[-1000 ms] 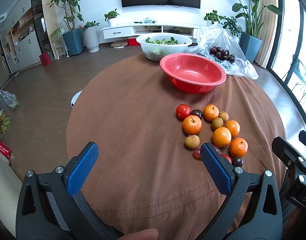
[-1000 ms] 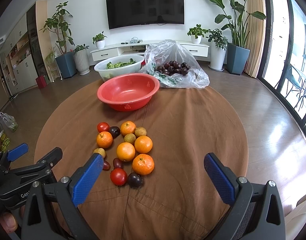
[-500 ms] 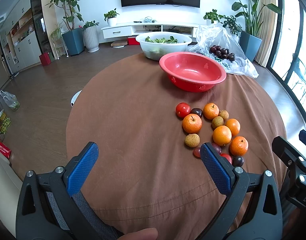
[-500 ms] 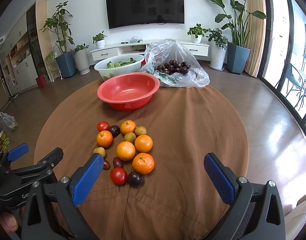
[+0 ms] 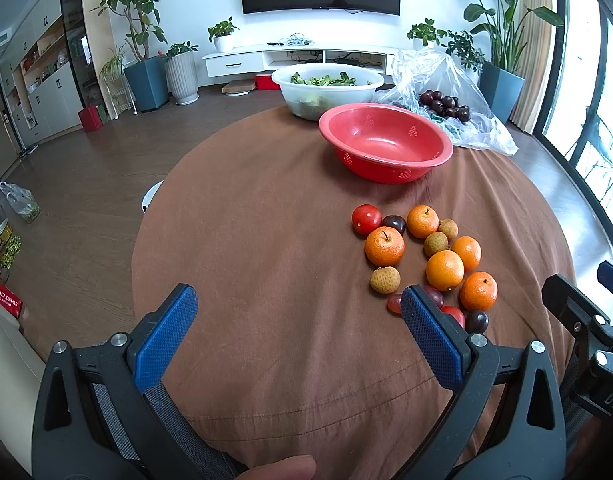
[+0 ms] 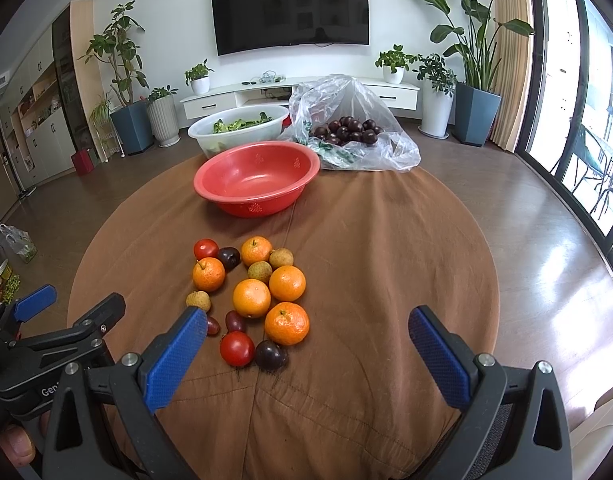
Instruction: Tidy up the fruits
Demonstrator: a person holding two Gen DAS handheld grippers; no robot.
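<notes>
A cluster of loose fruit lies on the brown tablecloth: several oranges (image 6: 251, 298) (image 5: 384, 246), two red tomatoes (image 6: 236, 348) (image 5: 366, 219), dark plums (image 6: 270, 355), tan lychees (image 5: 385, 280) and small grapes. An empty red bowl (image 6: 258, 176) (image 5: 386, 142) stands behind the fruit. My left gripper (image 5: 298, 300) hovers open over bare cloth left of the cluster, its right pad hiding part of the near fruit. My right gripper (image 6: 308, 322) is open above the near edge, holding nothing, the fruit just ahead of its left finger.
A white bowl of greens (image 6: 240, 128) and a clear plastic bag of dark plums (image 6: 348, 130) sit at the table's far edge. The round table (image 6: 406, 264) has bare cloth on its right and left sides. Potted plants and a TV stand line the far wall.
Both views have crept very slightly forward; the fruit, bowls and grippers' openings look the same.
</notes>
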